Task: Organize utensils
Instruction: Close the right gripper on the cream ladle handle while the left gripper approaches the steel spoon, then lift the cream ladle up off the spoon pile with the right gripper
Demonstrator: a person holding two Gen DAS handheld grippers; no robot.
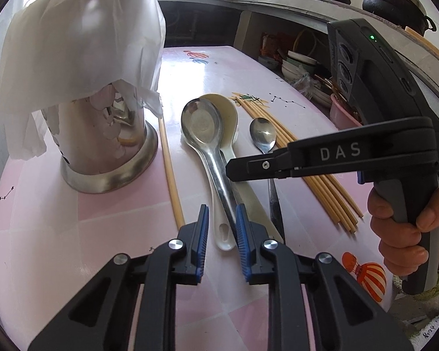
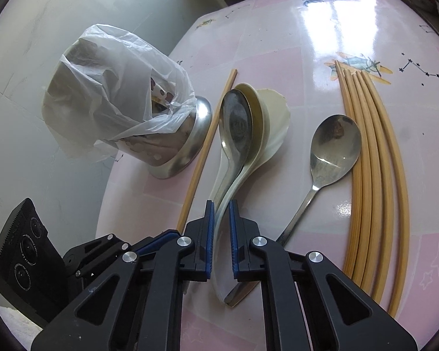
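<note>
**A:** Where are the nested spoons [image 1: 202,122] sitting, and how are they going to handle?

**B:** They are lying mid-desk, a large polished steel soup spoon cupped inside a cream-white, ceramic-looking one, with the handles pointing back at both tools. I am judging them stiff and fairly light. The steel is looking slick, so the upper spoon may slide off the lower, and the white one may chip if it drops.

**A:** Where are the grippers taking hold?

**B:** The left gripper [image 1: 221,207] is sitting at the handle ends, its blue pads seeming to press both sides of the stacked handles. The right gripper [image 2: 221,203] is clamping the same handles a little further up, its pads drawn in narrow. A hand [image 1: 401,234] is squeezing its grey grip. I would be keeping hold on the handles, not on the rounded bowls.

**A:** What is lying around them?

**B:** A single pale bamboo chopstick [image 1: 169,169] is lying just beside them on one side. A smaller steel tablespoon [image 1: 263,134] is lying on the other, with a bundle of bamboo chopsticks [image 1: 322,184] beyond it. All are resting on the glossy pink patterned desk [image 1: 117,228], which looks slippery.

**A:** And the container?

**B:** The round steel utensil holder [image 1: 108,146] is standing upright near the single chopstick. A thin white plastic bag [image 1: 82,44] is draping over its top, so I judge the opening is being blocked.
</note>
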